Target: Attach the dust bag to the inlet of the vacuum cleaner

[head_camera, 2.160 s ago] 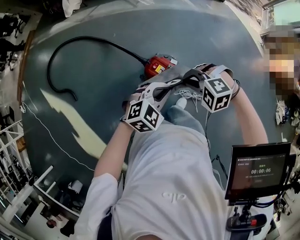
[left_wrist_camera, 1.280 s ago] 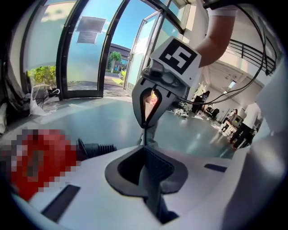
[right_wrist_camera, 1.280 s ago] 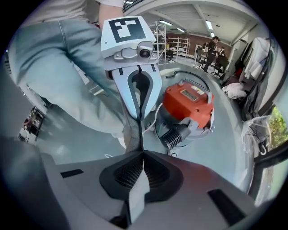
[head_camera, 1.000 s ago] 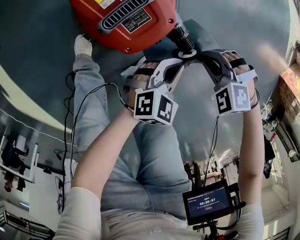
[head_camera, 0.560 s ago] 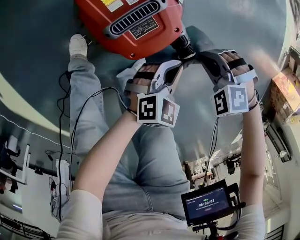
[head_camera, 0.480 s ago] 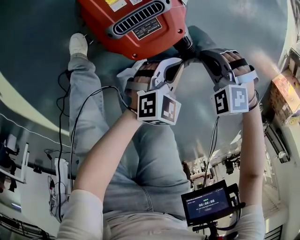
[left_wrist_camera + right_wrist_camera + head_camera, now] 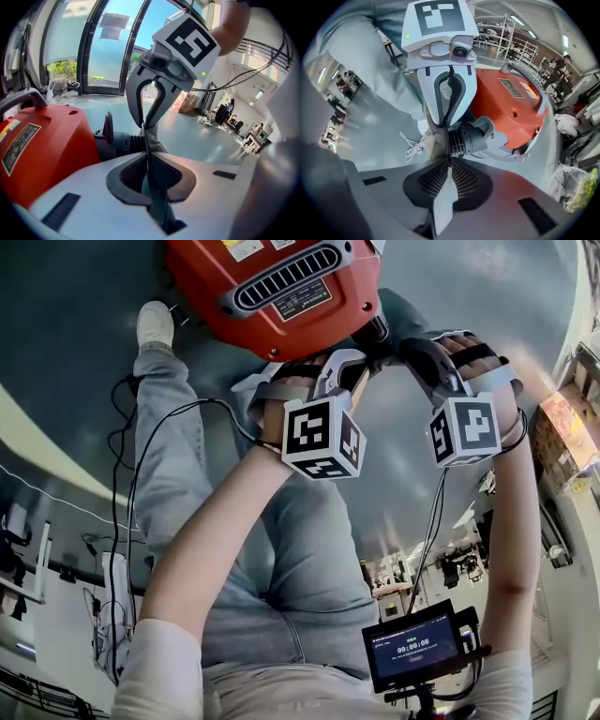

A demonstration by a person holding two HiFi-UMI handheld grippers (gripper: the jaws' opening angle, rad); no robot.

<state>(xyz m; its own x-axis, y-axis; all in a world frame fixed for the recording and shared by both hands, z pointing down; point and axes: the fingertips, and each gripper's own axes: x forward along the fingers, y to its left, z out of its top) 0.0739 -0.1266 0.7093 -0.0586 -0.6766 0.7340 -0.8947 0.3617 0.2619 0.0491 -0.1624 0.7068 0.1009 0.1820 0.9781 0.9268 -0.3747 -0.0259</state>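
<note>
Vacuum cleaner point(image 7: 211, 277) shifted right, left gripper point(image 7: 150, 161), right gripper point(image 7: 450, 164) pinching dust bag point(image 7: 153, 142) (label point(image 7: 302, 298) illegible)

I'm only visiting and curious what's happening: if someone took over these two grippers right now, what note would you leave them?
Left gripper: shut on the dust bag by its edge.
Right gripper: shut on the same edge, opposite the left.
Vacuum cleaner is on the floor; its black ribbed inlet sits just beside the bag.
Done: bag held at the inlet.
Left: pull its opening over the inlet; it doesn't look fitted yet.
</note>
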